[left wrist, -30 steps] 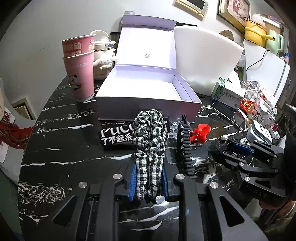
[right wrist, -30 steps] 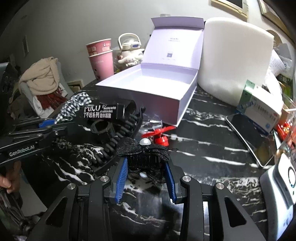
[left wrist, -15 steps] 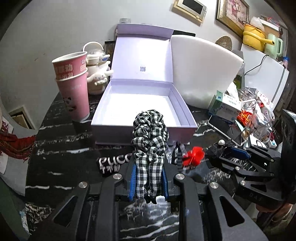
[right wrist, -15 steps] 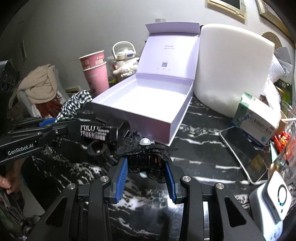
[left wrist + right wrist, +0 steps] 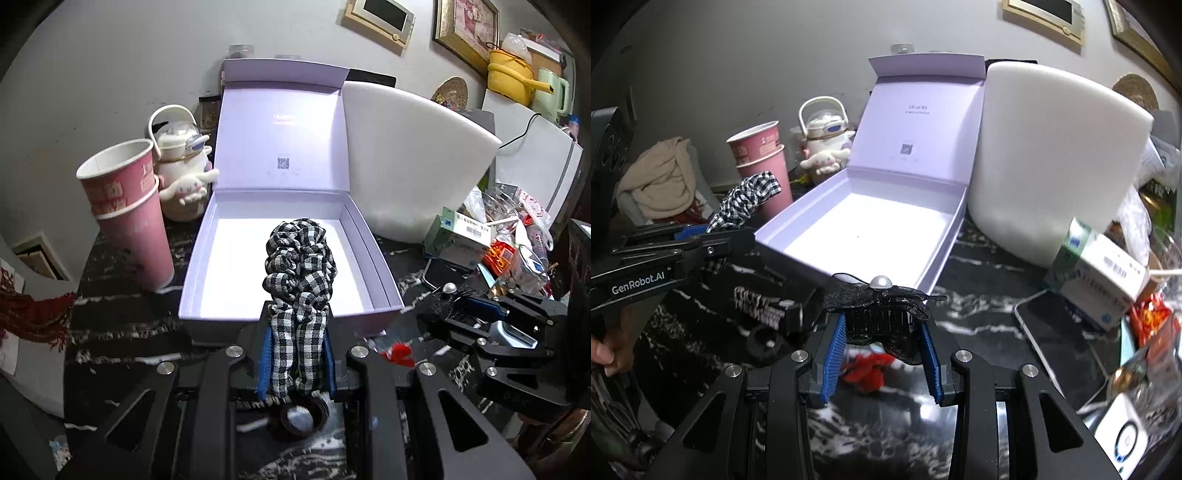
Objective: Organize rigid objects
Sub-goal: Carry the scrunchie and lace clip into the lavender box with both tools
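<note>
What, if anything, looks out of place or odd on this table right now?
The task says rigid objects, yet the left claw is shut on a soft checked scrunchie, held over the open lilac box. The right claw grips a black bow clip. A red clip lies loose on the marble table. Nothing looks spilled or broken.

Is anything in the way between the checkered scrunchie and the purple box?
Nothing visible. The left claw holds the scrunchie right at the open box's front edge. The lid stands up at the back, and the box looks empty.
</note>
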`<state>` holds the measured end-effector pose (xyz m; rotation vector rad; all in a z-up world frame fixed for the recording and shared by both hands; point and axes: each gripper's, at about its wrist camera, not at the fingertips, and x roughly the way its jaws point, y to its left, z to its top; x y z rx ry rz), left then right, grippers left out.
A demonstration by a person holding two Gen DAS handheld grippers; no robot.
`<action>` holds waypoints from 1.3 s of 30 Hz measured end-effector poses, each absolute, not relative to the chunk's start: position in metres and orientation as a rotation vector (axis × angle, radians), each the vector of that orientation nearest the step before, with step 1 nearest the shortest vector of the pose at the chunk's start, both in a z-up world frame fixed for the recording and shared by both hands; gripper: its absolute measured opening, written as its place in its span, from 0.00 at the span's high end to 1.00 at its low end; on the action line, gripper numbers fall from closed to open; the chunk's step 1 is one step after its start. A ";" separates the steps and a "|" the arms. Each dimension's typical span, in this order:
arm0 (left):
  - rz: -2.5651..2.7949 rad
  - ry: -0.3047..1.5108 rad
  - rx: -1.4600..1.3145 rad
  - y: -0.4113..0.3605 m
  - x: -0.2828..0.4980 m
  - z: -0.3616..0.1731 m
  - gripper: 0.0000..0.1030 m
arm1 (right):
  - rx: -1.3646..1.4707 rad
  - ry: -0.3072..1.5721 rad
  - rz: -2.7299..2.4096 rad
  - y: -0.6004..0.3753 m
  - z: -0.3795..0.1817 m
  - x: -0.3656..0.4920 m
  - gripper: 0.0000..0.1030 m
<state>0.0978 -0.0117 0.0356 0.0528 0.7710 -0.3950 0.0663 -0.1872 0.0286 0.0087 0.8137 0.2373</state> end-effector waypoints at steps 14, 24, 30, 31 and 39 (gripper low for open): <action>-0.401 0.766 0.069 -0.024 0.154 0.052 0.79 | -0.042 0.767 0.277 -0.190 0.054 0.121 0.64; -0.406 0.764 0.104 -0.032 0.195 0.054 0.79 | -0.055 0.754 0.289 -0.191 0.057 0.161 0.64; -0.417 0.795 0.125 -0.038 0.221 0.041 0.79 | -0.062 0.759 0.283 -0.190 0.053 0.184 0.64; -0.417 0.801 0.127 -0.039 0.225 0.038 0.79 | -0.061 0.761 0.283 -0.190 0.052 0.187 0.64; -0.411 0.845 0.153 -0.044 0.257 0.021 0.79 | -0.044 0.791 0.272 -0.192 0.036 0.216 0.64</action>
